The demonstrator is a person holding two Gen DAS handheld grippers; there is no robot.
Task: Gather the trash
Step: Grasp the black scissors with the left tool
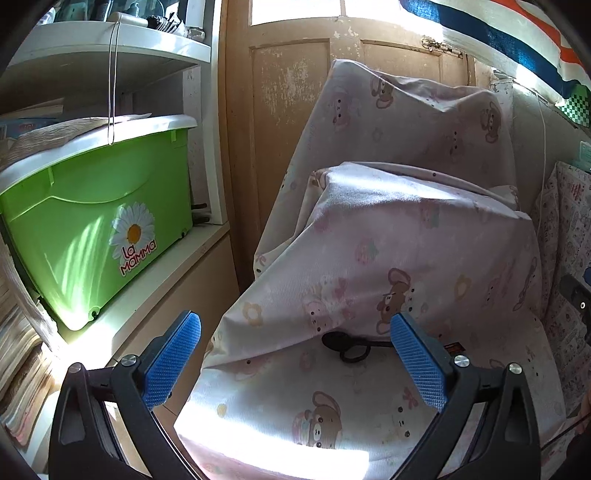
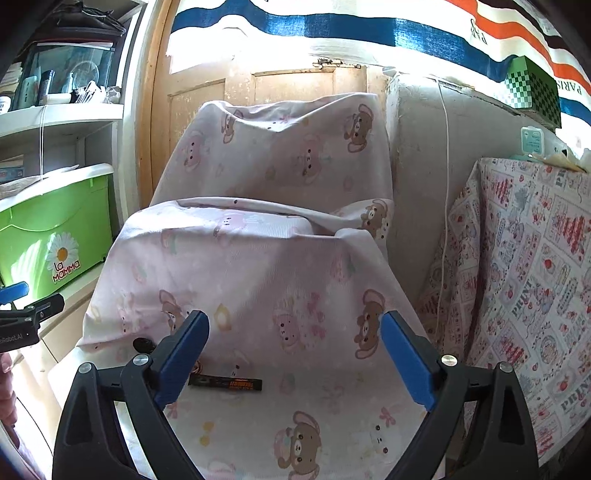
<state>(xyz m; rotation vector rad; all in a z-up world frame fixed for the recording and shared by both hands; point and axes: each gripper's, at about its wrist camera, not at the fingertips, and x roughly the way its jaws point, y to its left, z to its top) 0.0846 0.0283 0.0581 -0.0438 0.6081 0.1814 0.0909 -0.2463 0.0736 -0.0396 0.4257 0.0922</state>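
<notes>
Both grippers empty, jaws apart: left gripper (image 1: 295, 360), right gripper (image 2: 295, 363). Dark wrapper (image 2: 225, 384), likely the trash, lies flat on the bear-print sheet (image 2: 258, 277) beside black scissors (image 1: 351, 347). Risk: pads pinch loose cloth or snag the scissors. Green bin (image 1: 92, 229) lidded; contents unseen.

We see strong daylight pouring in from the glass above the door (image 1: 295, 11), blowing it out to plain white in both views. A glare patch burns out the near edge of the bear-print sheet (image 1: 280, 439), while its folds cast soft shadows. The green box (image 1: 96, 229) glows with streaked reflections. Fisheye bending curves the shelves (image 2: 62, 114), and dark vignetting fills all 4 corners. Focus stays fairly sharp.
</notes>
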